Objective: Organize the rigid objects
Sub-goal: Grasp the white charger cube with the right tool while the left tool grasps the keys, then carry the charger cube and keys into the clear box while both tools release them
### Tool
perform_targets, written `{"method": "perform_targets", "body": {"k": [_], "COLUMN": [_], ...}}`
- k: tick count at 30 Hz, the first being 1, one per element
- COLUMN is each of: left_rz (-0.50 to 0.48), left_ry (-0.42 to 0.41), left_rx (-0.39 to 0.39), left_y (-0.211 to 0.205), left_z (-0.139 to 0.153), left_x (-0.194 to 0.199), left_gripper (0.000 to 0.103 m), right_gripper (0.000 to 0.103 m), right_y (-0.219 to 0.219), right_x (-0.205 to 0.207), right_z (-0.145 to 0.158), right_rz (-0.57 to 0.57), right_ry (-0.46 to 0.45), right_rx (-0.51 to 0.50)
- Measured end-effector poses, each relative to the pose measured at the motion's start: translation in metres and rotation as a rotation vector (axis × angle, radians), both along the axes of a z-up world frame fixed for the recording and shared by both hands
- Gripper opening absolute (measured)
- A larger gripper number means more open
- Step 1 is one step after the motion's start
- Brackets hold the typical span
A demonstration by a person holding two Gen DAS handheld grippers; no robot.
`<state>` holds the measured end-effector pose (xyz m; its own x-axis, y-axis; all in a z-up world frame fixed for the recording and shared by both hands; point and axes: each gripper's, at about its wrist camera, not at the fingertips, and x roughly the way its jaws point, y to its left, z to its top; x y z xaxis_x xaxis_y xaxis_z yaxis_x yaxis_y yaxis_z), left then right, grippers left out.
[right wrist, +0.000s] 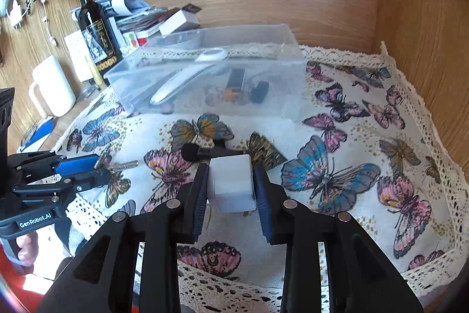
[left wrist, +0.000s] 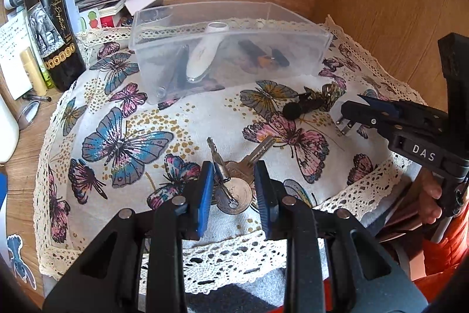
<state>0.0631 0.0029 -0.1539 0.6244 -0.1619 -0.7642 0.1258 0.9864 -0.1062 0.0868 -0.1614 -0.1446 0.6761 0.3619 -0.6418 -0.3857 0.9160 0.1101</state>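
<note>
My left gripper [left wrist: 233, 189] sits around a bunch of keys [left wrist: 234, 166] with a round coin fob on the butterfly cloth [left wrist: 123, 137]; its blue pads flank the keys, contact unclear. My right gripper [right wrist: 231, 184] is shut on a white plug adapter [right wrist: 231, 184], whose prongs [left wrist: 344, 123] show in the left wrist view. A small black microphone [right wrist: 202, 151] lies just beyond it. A clear plastic box [right wrist: 293, 69] stands behind, holding a white device [right wrist: 181, 78], a dark stick and small black pieces. In the right wrist view the left gripper [right wrist: 99, 166] shows with the keys.
A wine bottle [left wrist: 49, 28], papers, a white box and tubes crowd the back left. A white mug [right wrist: 52, 87] stands on the left. Wooden walls [right wrist: 410, 34] close the back and right. Lace trim edges the cloth.
</note>
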Motion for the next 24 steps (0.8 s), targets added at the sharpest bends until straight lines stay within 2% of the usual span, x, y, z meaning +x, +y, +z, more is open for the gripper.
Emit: {"method": "perform_targets", "body": {"k": [12,24], "left_rz": [0.031,0.007], "left_ry": [-0.157,-0.172], "left_rx": [0.011,0.018], "left_y": [0.009,0.023], "left_z": [0.046,0.069], "left_x": [0.012,0.058], "left_gripper": [0.028,0.028], "right_gripper": [0.028,0.028], "right_y": [0.002,0.005], "right_x": [0.017,0.05], "right_z": [0.038,0.072], "right_rz": [-0.02,-0.037], "right_ry": [-0.098,-0.165], "right_rx": [0.015,0.029]}}
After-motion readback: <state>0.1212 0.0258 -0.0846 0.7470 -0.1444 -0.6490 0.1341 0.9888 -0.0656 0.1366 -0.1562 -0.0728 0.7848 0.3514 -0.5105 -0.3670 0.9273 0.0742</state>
